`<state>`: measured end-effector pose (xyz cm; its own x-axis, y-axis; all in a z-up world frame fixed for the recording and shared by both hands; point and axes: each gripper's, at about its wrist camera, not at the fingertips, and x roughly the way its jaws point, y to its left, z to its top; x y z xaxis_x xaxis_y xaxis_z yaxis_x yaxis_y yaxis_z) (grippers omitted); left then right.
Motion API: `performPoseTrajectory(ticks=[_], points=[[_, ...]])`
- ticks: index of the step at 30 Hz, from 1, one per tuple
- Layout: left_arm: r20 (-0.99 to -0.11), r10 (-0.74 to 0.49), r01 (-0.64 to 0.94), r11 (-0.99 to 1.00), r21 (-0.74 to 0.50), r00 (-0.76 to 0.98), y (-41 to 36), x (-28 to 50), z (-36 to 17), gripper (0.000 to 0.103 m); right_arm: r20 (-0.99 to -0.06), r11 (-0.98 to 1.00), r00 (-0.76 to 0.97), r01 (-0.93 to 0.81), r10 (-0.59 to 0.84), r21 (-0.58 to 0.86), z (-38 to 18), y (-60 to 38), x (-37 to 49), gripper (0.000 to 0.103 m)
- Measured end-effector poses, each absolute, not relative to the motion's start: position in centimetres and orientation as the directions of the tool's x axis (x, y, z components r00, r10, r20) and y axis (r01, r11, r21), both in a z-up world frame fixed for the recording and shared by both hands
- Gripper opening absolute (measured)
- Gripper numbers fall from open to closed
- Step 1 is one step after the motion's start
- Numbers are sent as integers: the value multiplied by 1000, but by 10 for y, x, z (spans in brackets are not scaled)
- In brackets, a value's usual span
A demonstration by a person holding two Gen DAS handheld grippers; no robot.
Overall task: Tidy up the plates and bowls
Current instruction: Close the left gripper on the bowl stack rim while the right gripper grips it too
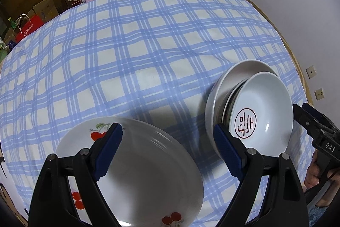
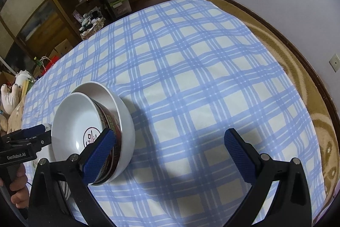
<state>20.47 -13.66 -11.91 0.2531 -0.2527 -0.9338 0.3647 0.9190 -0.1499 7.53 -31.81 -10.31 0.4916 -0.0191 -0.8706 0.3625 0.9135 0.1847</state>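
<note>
Blue-and-white checked cloth [image 1: 148, 52] covers the counter, with a brown patterned cover [image 2: 301, 69] showing past the cloth's far edge beside the white wall. Largest of the dishes, the cherry-printed plate [image 1: 148, 173] lies flat on the cloth at the near edge, well left of the bowl stack. That bowl stack [image 1: 250, 103] sits tilted: a plain white bowl [image 2: 125, 120] underneath, and nested in it a bowl with a dark patterned outside and a red seal mark [image 1: 245, 124] inside.

Hovering over the plate, the left gripper [image 1: 167, 142] has its blue pads spread wide, gripping nothing, its right finger in front of the stack's rim. Right of the stack, the right gripper [image 2: 167, 154] is likewise spread and empty, its left pad overlapping the patterned bowl's side; contact cannot be told.
</note>
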Motion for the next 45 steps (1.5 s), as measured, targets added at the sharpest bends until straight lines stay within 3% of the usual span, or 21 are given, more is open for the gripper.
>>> performPoseTrajectory(ticks=[12,45], points=[[-932,-292,342,916,-208,215,-132,211,-123,86,-882,911,471,367,-7,189,-111,-320,79,103],[-937,-286,284,933,-223,202,-132,224,-126,87,-887,882,459,399,45,251,-119,-325,81,103]])
